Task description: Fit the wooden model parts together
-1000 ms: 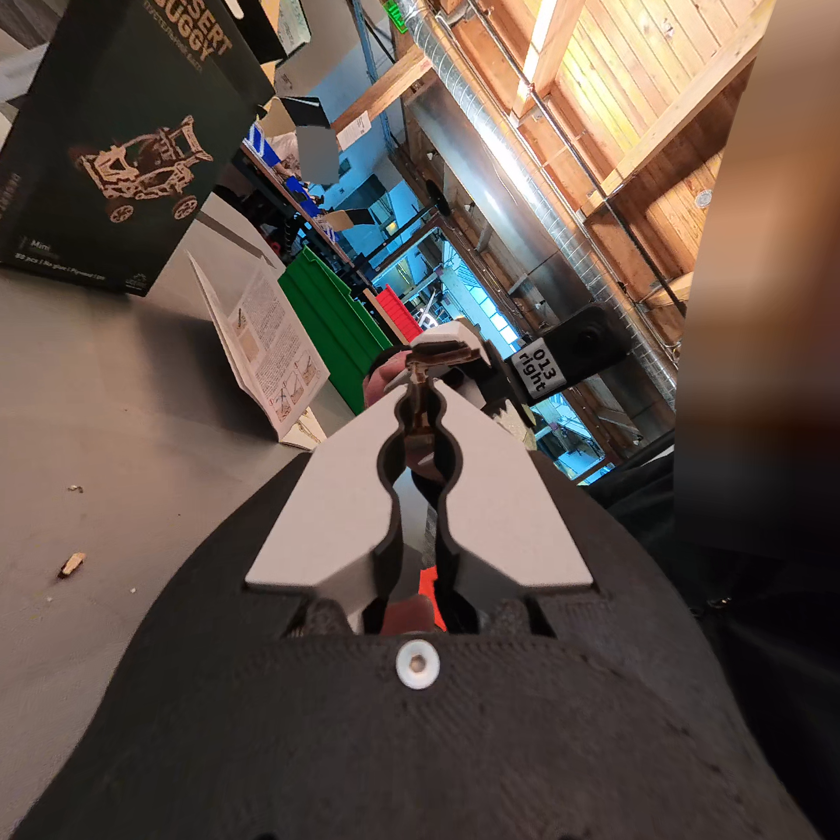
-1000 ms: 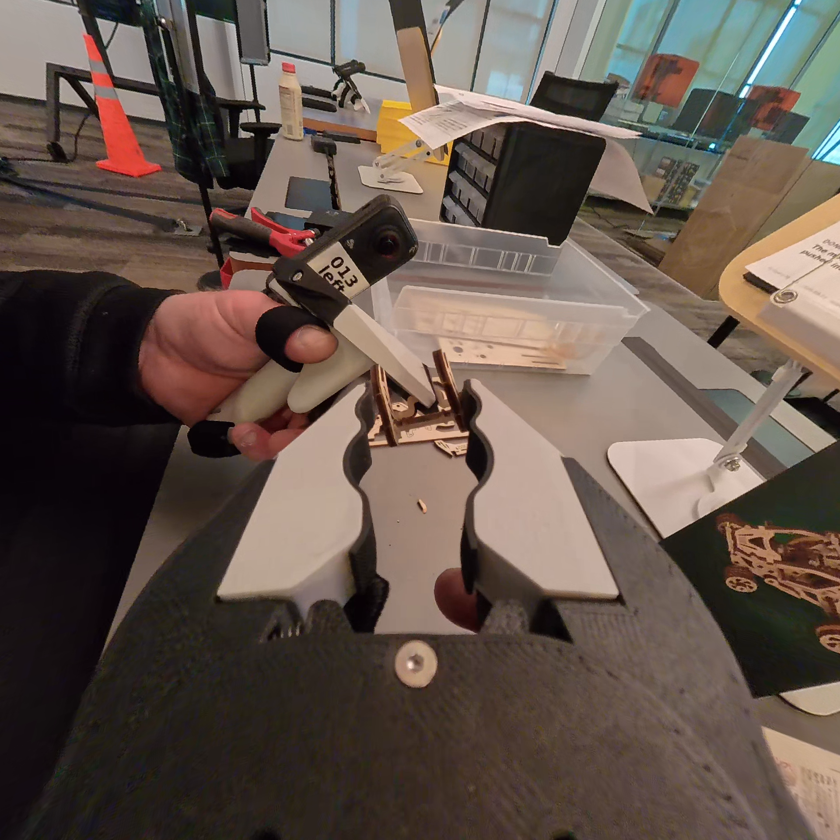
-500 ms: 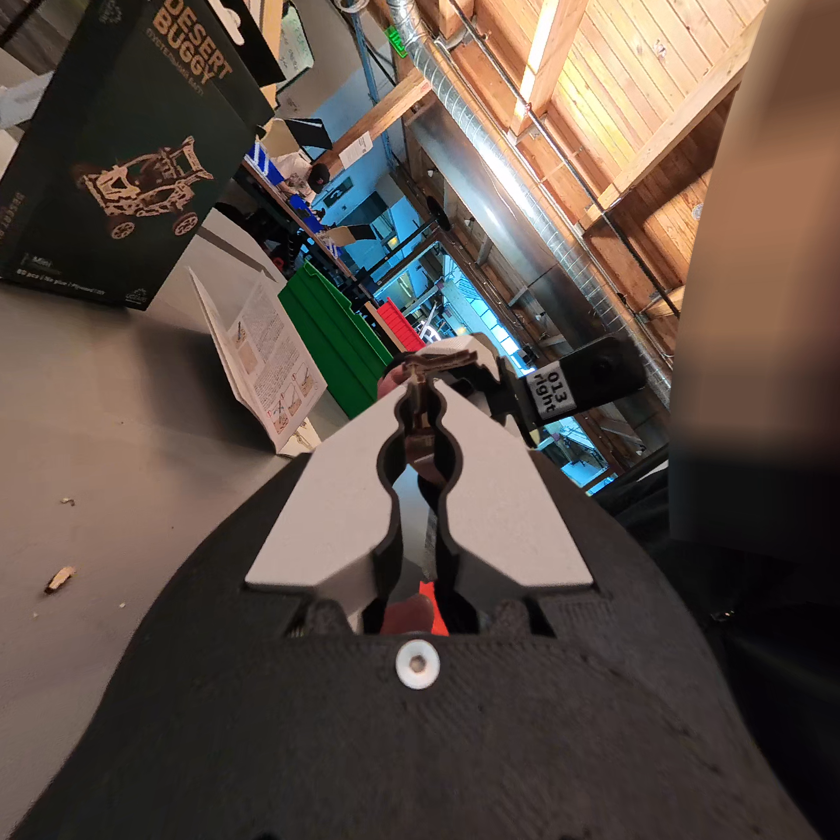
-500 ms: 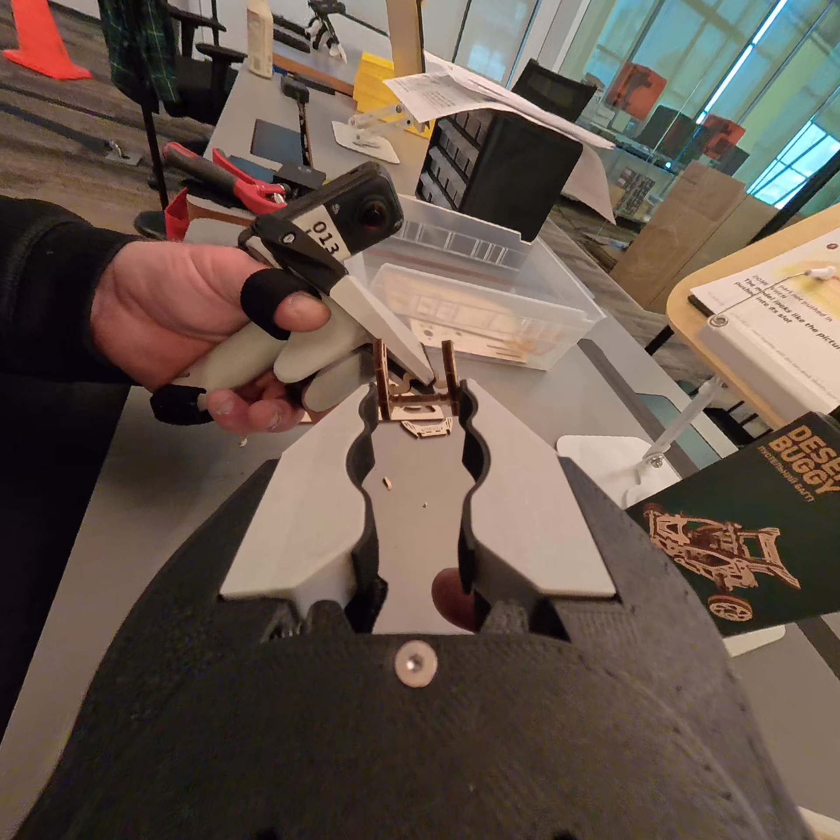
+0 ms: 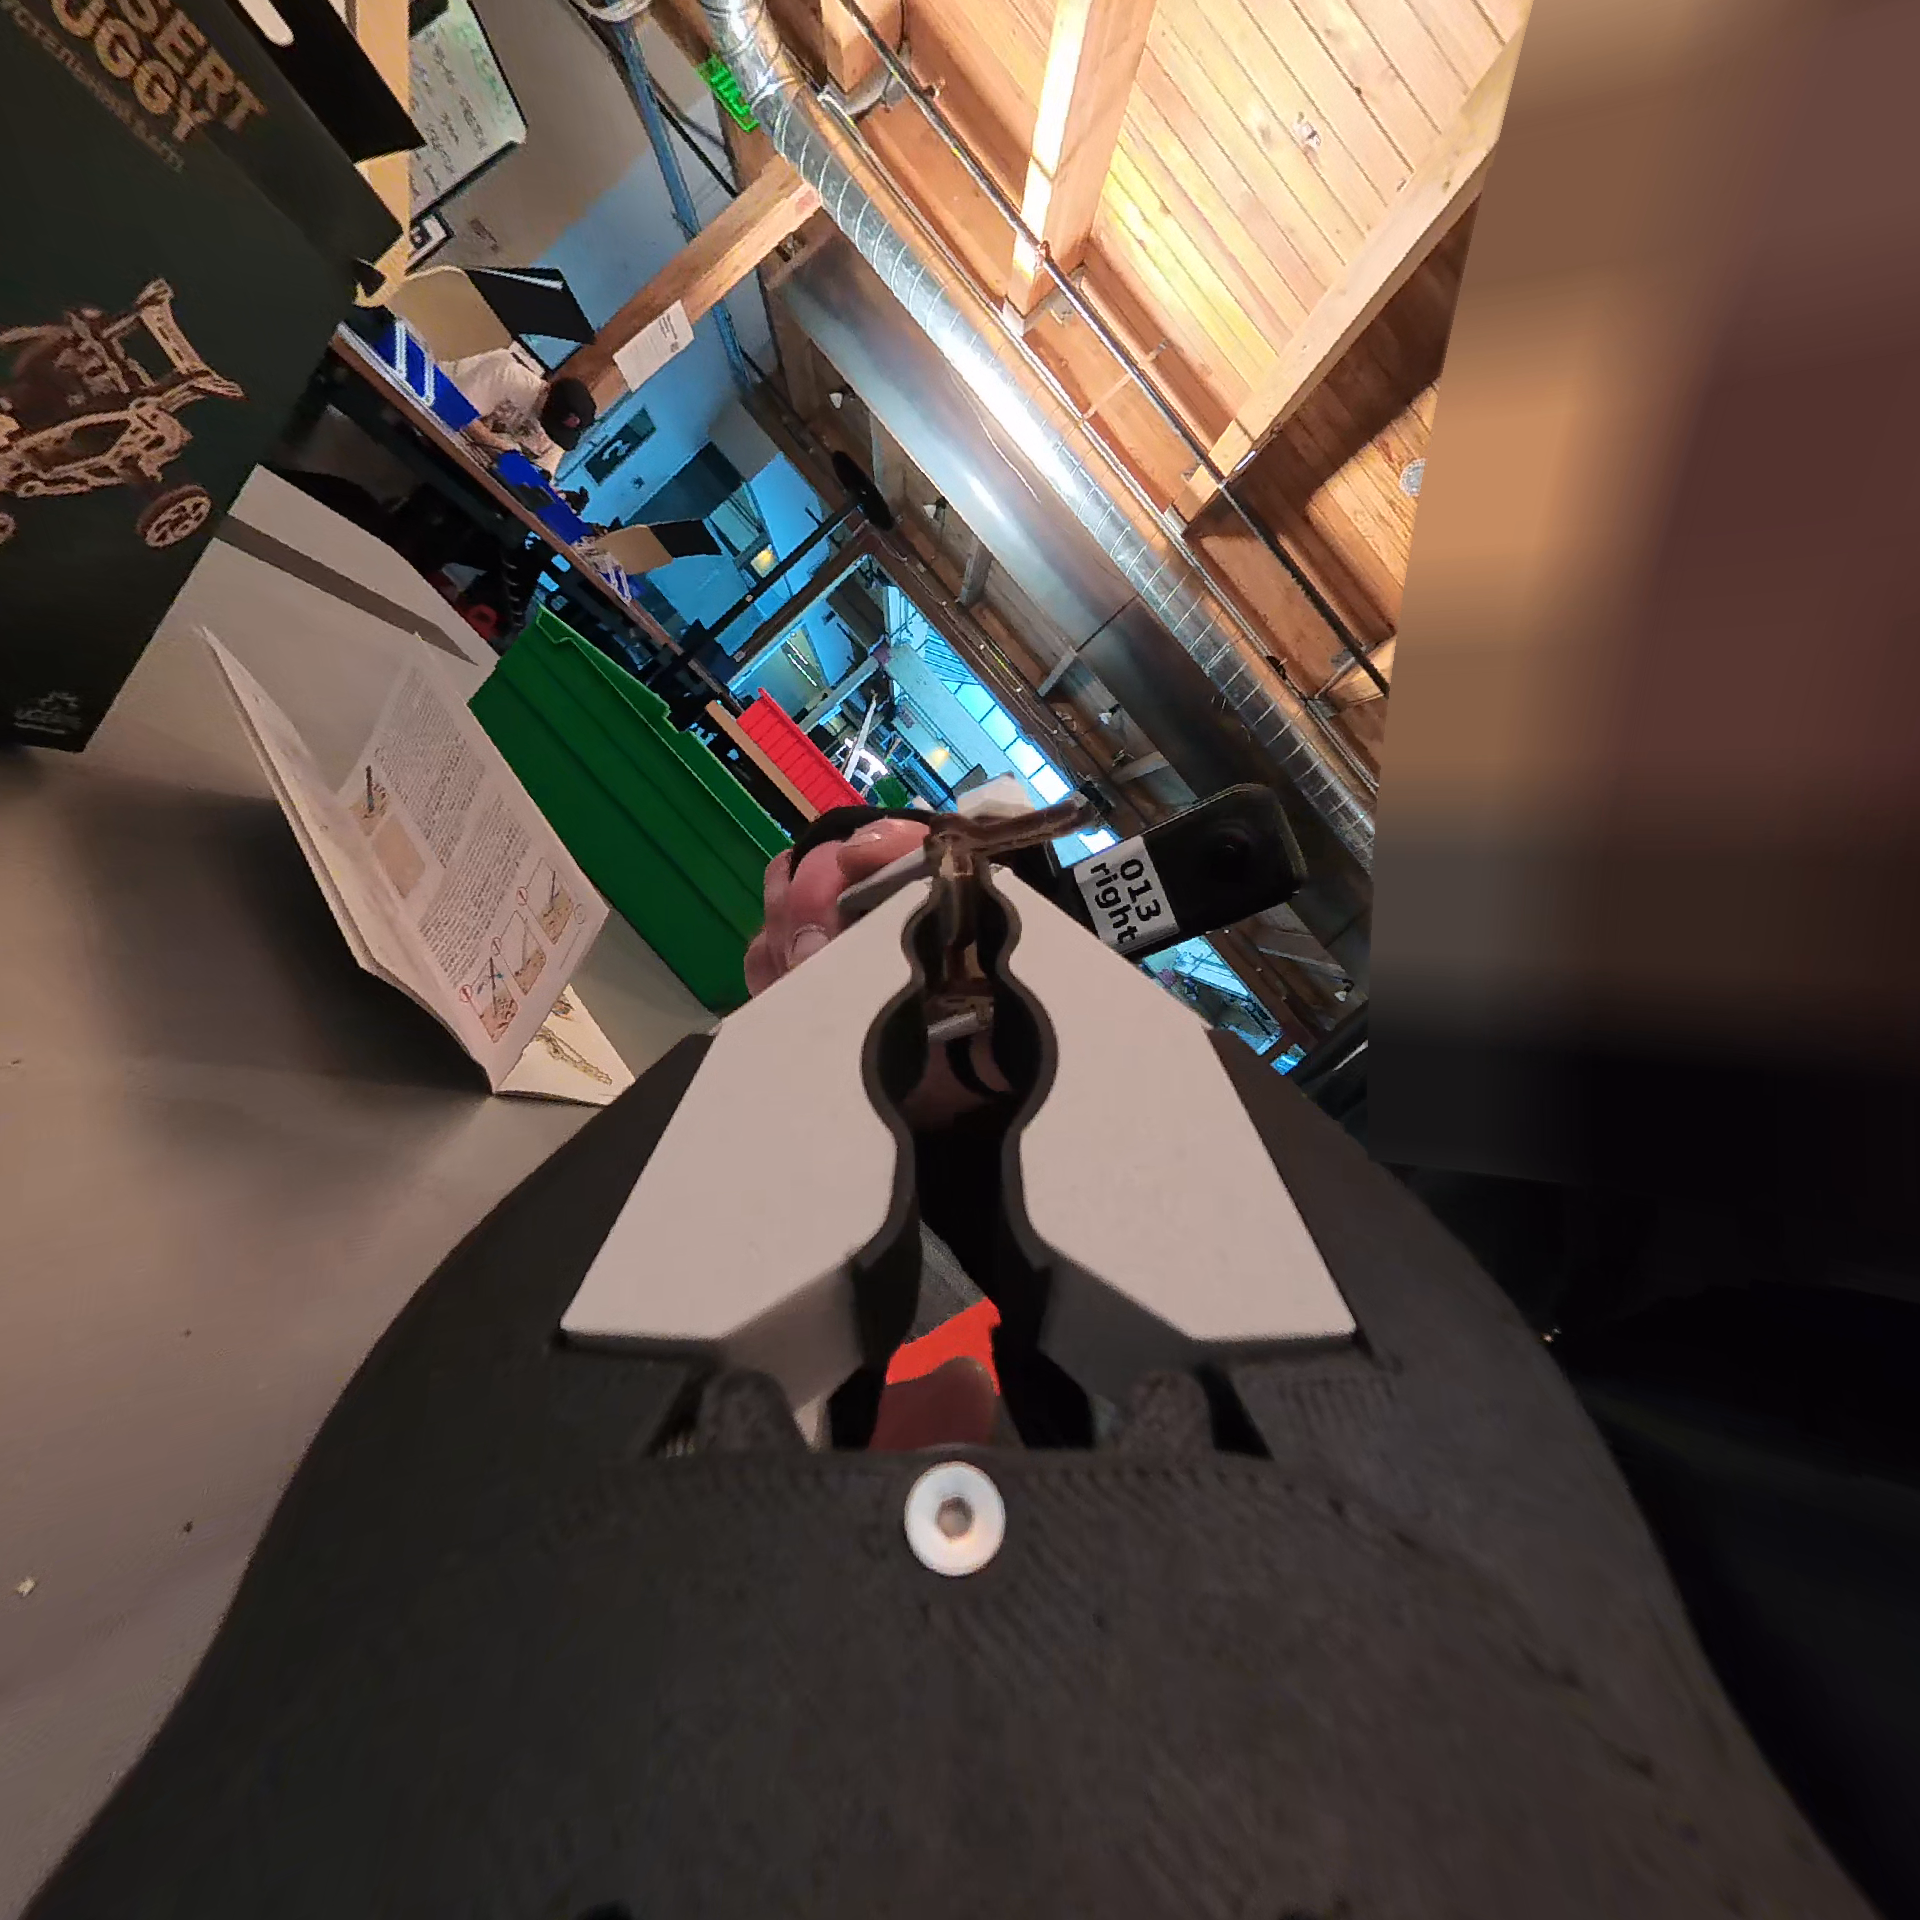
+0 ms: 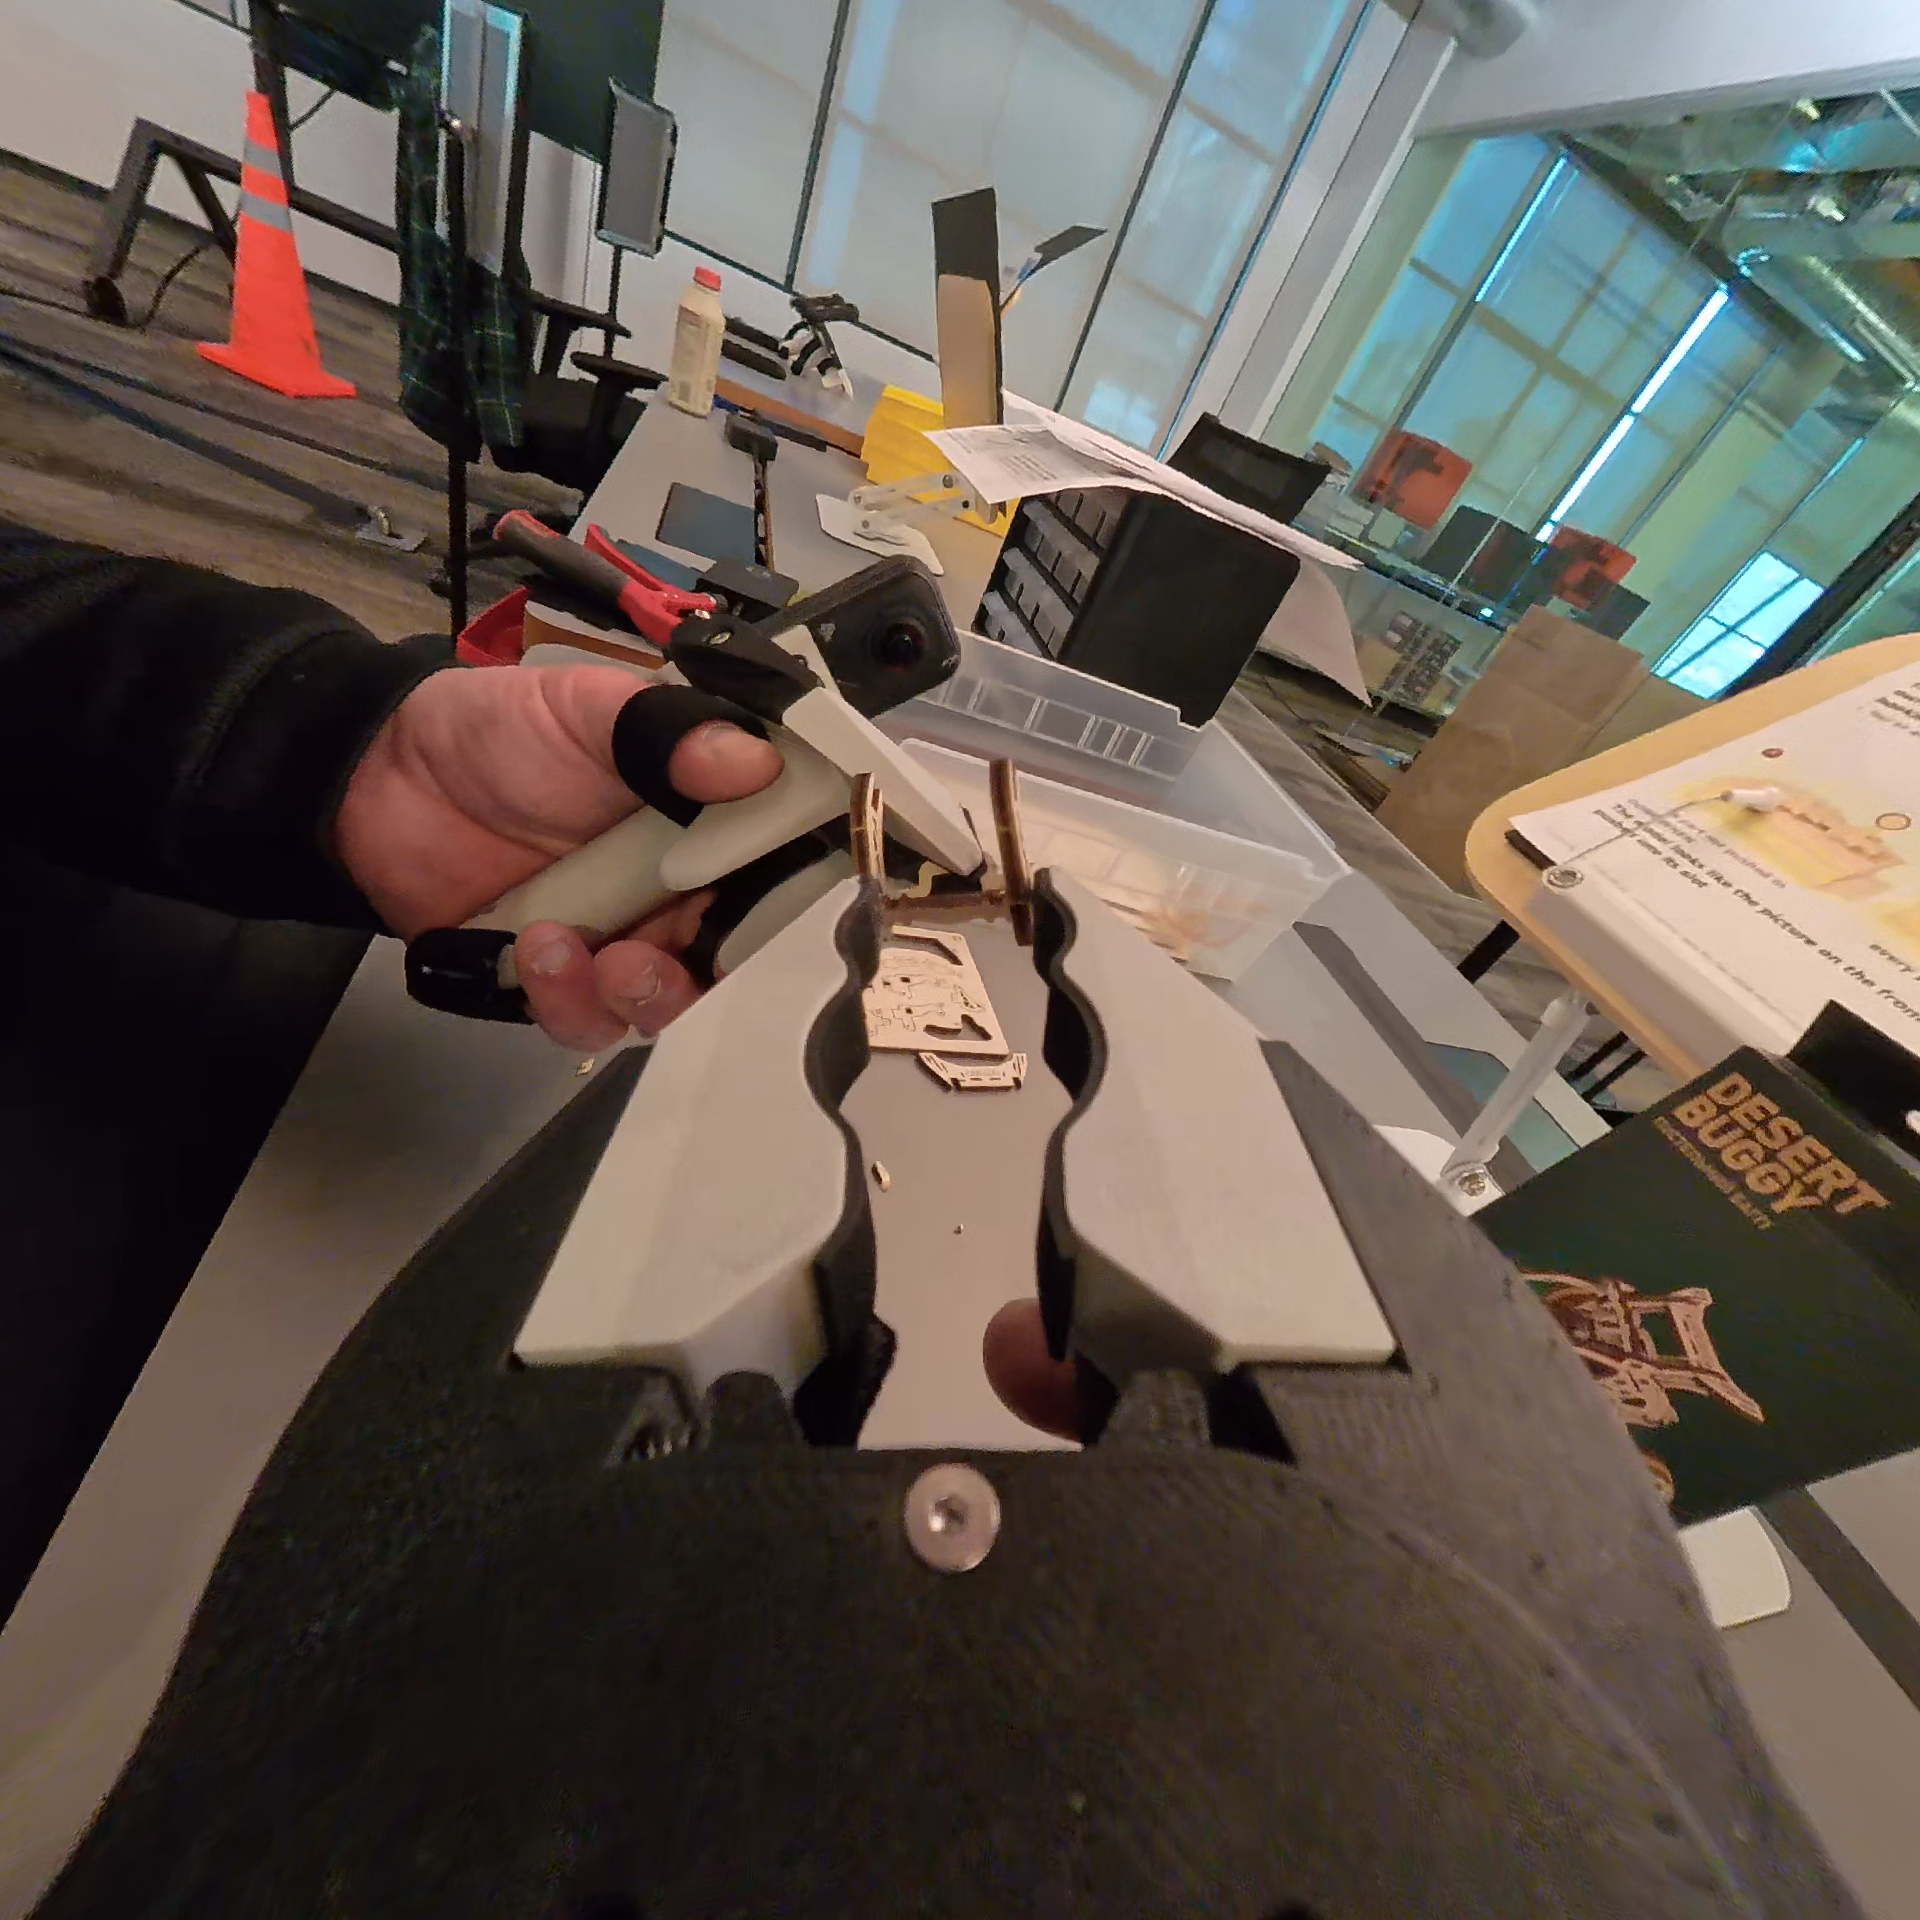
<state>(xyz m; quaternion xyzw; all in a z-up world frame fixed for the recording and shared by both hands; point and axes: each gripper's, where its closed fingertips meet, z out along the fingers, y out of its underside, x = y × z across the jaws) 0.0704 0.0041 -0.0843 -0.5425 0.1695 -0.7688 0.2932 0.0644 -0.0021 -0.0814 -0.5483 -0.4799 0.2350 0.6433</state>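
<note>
A small wooden model frame (image 6: 1006,821) with two upright side plates and a cross piece is held up between both grippers above the grey table (image 6: 935,1247). My left gripper (image 5: 961,883) is shut on a thin part of this frame (image 5: 1003,826); in the right wrist view its tips (image 6: 961,854) pinch the cross piece from the left. My right gripper (image 6: 951,896) has its pads against the outer faces of the two side plates. A flat wooden parts sheet (image 6: 925,997) and a small loose wooden piece (image 6: 971,1070) lie on the table below.
A clear plastic bin (image 6: 1195,831) and a black drawer cabinet (image 6: 1143,603) stand behind. A dark green kit box (image 6: 1714,1299) is at the right, also in the left wrist view (image 5: 135,364). An open booklet (image 5: 416,852) and a green bin (image 5: 623,769) are nearby. Less than 4 cm separates the two grippers' tips.
My right gripper moved forward around the frame and its jaws narrowed until the pads met the side plates. My left gripper stayed shut on the frame, which rose over the parts sheet.
</note>
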